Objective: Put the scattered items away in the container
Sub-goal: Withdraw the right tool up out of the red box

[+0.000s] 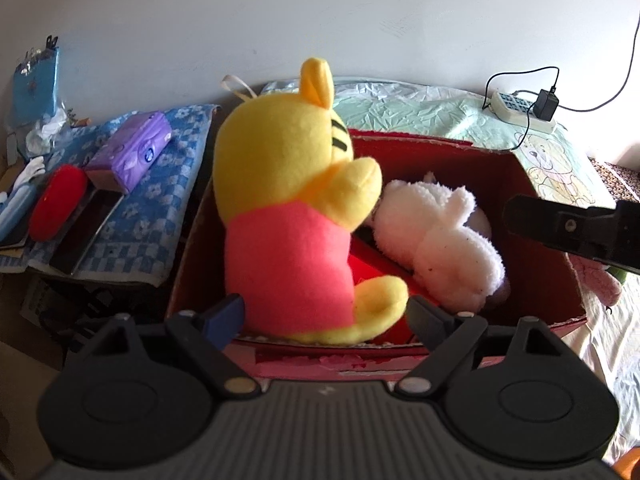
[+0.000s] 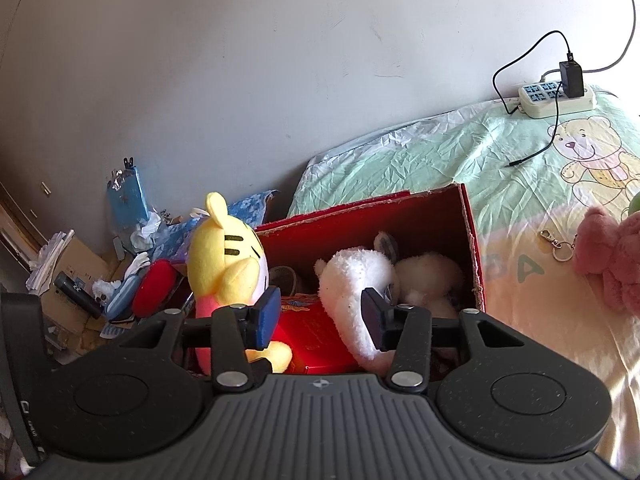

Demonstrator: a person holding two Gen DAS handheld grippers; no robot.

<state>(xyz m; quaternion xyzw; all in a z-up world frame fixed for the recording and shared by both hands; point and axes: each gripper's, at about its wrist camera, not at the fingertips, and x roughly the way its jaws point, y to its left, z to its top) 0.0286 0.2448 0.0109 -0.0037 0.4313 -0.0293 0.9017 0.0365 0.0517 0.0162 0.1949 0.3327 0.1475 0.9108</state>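
Placement is done: your left gripper (image 1: 324, 314) fingers stand apart around the yellow plush tiger in its pink shirt (image 1: 296, 216), seated in the red cardboard box (image 1: 560, 280); your right gripper (image 2: 320, 316) fingers are apart and empty, so reach next for the pink plush toy (image 2: 608, 256) on the bed (image 2: 520, 280).

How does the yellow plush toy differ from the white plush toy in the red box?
The yellow plush toy sits upright at the left end of the red box; the white plush toy lies on its side. The yellow one is smooth with a pink body; the white one is fluffy, one colour. Both are inside the box.

Yellow plush tiger (image 1: 288, 216) upright and white plush (image 1: 440, 236) lying inside red box (image 1: 536, 184).
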